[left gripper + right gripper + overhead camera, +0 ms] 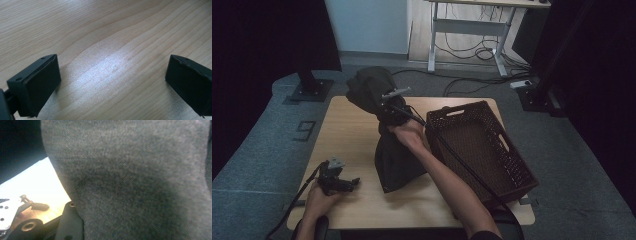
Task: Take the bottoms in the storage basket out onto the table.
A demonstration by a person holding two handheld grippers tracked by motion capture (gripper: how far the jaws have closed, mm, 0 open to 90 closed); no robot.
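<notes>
A dark grey cloth (pixel 394 160) hangs in a bunch over the middle of the wooden table (pixel 347 135), its lower end resting on the top. My right gripper (pixel 386 109) grips it near its upper part, and a wad of cloth (pixel 367 87) bulges above the jaws. In the right gripper view the cloth (pixel 140 177) covers the jaws, apart from one black finger (pixel 68 222) at the lower left. My left gripper (pixel 353 182) lies on the table at the front left, open, with bare wood between its pads (pixel 37 85).
A dark brown wicker basket (pixel 512 165) stands on the right half of the table, close to my right forearm. A desk frame and loose cables lie on the floor beyond the table. The left gripper (pixel 32 206) lies far off in the right gripper view.
</notes>
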